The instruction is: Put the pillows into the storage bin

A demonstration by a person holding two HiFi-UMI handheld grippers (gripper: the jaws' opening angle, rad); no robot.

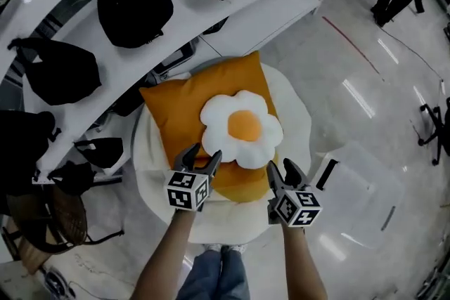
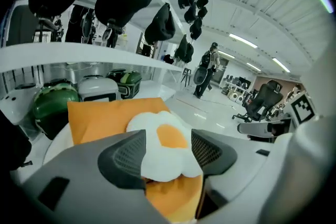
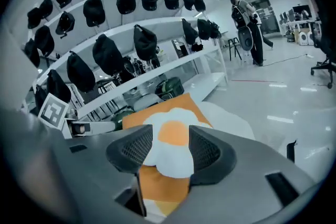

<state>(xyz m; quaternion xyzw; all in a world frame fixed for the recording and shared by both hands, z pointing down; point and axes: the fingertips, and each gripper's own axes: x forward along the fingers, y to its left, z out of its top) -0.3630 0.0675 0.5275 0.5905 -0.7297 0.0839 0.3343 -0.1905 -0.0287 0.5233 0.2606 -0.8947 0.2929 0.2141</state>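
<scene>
An orange square pillow [image 1: 179, 109] lies on a white round bin [image 1: 299, 116], with a white flower-shaped pillow [image 1: 242, 126] with an orange centre on top of it. My left gripper [image 1: 202, 154] is at the pillows' near-left edge and stands open. In the left gripper view [image 2: 168, 152] the flower pillow [image 2: 163, 139] shows in the gap, and the pads are not pressing it. My right gripper [image 1: 281, 168] is at the near-right edge, also open. The right gripper view [image 3: 170, 152] shows the flower pillow [image 3: 170, 136] and the orange pillow [image 3: 163, 186] between its jaws.
Curved white shelves [image 1: 232, 7] with black bags [image 1: 133, 7] run behind and to the left of the bin. Helmets [image 2: 52, 102] sit on a low shelf. A dark basket [image 1: 60, 218] stands at the left. A person [image 3: 244, 13] and office chairs [image 2: 262, 102] are far off on the glossy floor.
</scene>
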